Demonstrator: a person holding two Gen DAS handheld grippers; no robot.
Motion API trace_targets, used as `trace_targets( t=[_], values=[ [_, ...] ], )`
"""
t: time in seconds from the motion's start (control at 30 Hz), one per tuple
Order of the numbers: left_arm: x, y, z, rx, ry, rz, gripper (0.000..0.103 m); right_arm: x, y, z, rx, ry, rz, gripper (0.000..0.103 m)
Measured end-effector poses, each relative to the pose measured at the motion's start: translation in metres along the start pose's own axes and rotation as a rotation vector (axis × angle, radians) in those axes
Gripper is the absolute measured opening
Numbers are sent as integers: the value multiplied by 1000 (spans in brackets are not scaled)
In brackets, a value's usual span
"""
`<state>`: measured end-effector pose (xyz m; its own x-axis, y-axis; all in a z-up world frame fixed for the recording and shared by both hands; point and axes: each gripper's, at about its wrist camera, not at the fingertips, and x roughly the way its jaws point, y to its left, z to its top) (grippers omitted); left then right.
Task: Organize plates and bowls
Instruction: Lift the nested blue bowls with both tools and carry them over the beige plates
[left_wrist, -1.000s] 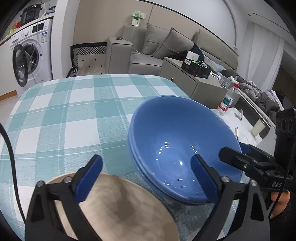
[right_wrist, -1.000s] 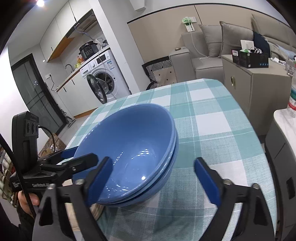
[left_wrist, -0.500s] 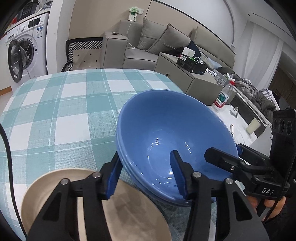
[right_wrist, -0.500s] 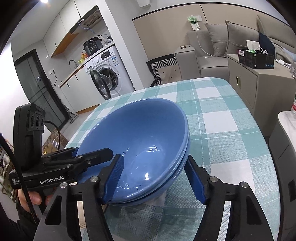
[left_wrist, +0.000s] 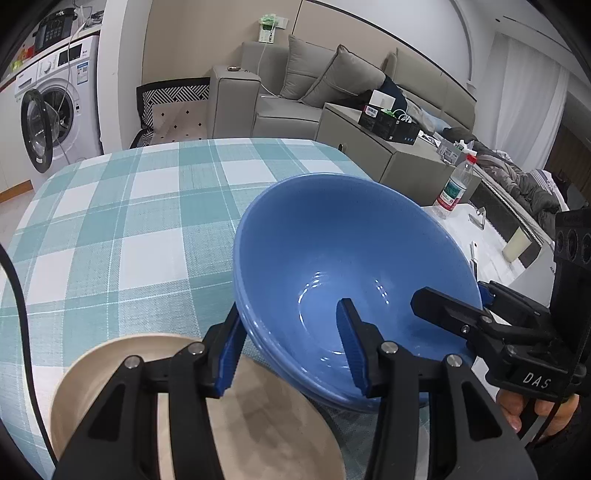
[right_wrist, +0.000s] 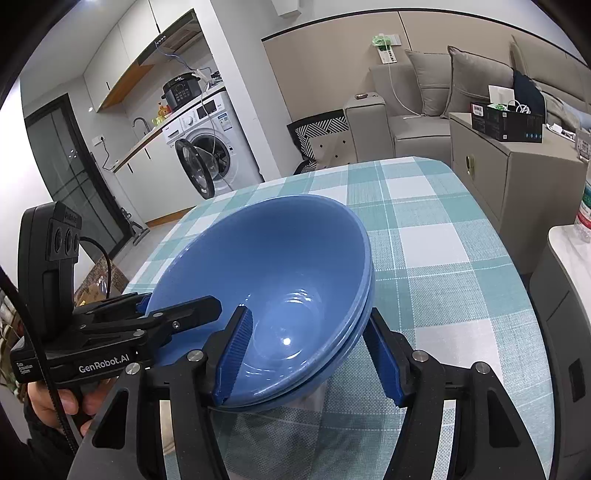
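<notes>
Pinching opposite rims of the stacked blue bowls (left_wrist: 343, 258), the left gripper (left_wrist: 291, 350) and right gripper (right_wrist: 310, 354), jaws just closed, should lift evenly, keeping the stack level above the beige plate (left_wrist: 258, 417) beneath the left fingers.

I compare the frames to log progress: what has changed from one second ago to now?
Both pairs of jaws have just been closing: the left gripper and right gripper now clamp opposite rims of the stacked blue bowls. The bowls, beige plate and checked tablecloth stayed put.
</notes>
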<state>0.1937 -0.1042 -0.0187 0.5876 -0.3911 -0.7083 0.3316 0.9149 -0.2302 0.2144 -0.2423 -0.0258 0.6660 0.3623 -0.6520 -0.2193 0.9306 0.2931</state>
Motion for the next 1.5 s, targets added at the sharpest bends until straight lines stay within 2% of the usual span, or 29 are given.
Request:
trace_targets(
  t=[0.4,0.77,1.5],
  values=[
    [-10,-7,4,13,-20,7,48,-10,0,3,-7,-35,-6,64],
    [-38,-17,14,34,-74,19,48,-40,10,10,-22,-97,8,64],
    [-100,-5,0,5,-127,77,48,-66,60,9,-86,-127,77,64]
  ],
)
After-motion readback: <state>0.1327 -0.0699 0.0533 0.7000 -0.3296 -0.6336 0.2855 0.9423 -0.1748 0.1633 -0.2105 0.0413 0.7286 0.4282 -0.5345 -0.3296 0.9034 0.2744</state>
